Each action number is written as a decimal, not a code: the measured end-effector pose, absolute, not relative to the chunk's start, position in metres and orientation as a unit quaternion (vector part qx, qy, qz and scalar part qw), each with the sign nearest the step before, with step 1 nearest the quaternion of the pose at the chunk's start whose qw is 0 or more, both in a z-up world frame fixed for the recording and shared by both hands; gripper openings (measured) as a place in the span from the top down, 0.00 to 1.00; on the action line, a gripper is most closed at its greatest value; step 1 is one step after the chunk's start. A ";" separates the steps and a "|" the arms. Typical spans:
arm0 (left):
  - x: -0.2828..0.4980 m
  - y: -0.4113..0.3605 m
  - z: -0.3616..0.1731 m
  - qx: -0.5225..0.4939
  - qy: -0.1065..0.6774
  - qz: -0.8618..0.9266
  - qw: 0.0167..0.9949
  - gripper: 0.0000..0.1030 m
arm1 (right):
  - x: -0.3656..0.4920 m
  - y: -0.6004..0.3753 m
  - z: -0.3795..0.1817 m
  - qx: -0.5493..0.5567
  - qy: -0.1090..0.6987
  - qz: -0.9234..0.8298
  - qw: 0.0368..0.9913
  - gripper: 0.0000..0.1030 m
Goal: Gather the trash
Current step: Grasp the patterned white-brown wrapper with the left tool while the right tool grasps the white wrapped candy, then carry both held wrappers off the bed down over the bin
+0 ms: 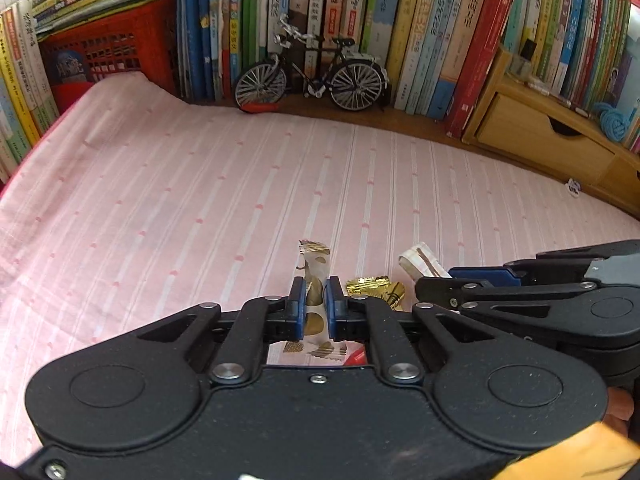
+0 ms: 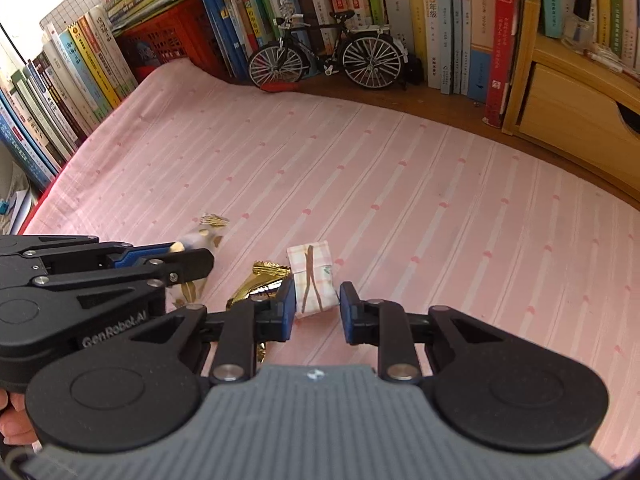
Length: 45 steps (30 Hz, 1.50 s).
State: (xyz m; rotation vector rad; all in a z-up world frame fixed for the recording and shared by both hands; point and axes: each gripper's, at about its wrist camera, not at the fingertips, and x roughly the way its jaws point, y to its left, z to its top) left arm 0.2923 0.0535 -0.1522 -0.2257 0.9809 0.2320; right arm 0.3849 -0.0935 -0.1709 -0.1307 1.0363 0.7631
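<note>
Left gripper (image 1: pixel 316 296) clenched on white crinkled wrapper with gold spots (image 1: pixel 314 276), near front edge of pink striped cloth-covered surface (image 1: pixel 200 184). Right gripper (image 2: pixel 318 306) open, straddling pale checked folded packet (image 2: pixel 312 280). Gold foil wrapper (image 2: pixel 260 280) between them.

Place: a home study corner or child's desk.
Books: upright rows of schoolbooks (image 1: pixel 424 32) line the back and left side.
Worktop: wooden, covered by a pink striped cloth (image 1: pixel 200 200).
Ornament: a model bicycle (image 1: pixel 312 76) stands before the books.
Storage: a red plastic crate (image 1: pixel 104 52) under stacked books; a small wooden drawer unit (image 1: pixel 544 140) at right.
</note>
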 end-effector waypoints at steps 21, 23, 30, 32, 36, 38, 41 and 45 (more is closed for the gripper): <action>0.163 0.027 -0.084 -0.106 0.430 0.092 0.892 0.91 | 0.270 -0.146 -0.118 -0.024 0.457 0.310 0.833 0.72; 0.142 0.025 -0.078 -0.109 0.428 0.083 0.894 0.91 | 0.250 -0.151 -0.112 -0.024 0.453 0.303 0.838 0.72; 0.053 0.027 -0.052 -0.099 0.409 0.043 0.906 0.91 | 0.155 -0.160 -0.089 -0.021 0.426 0.271 0.863 0.72; 0.023 0.031 -0.042 -0.098 0.406 0.032 0.908 0.91 | 0.124 -0.159 -0.083 -0.020 0.423 0.262 0.867 0.72; -0.034 0.039 -0.032 -0.083 0.404 0.009 0.911 0.91 | 0.063 -0.151 -0.076 -0.016 0.418 0.253 0.872 0.72; -0.059 0.043 -0.032 -0.079 0.409 0.005 0.909 0.91 | 0.035 -0.144 -0.075 -0.013 0.421 0.250 0.872 0.72; -0.095 0.053 -0.036 -0.087 0.422 0.003 0.902 0.91 | 0.001 -0.134 -0.077 -0.013 0.432 0.247 0.867 0.72; -0.128 0.064 -0.046 -0.094 0.435 0.003 0.895 0.91 | -0.031 -0.120 -0.080 -0.024 0.445 0.251 0.859 0.72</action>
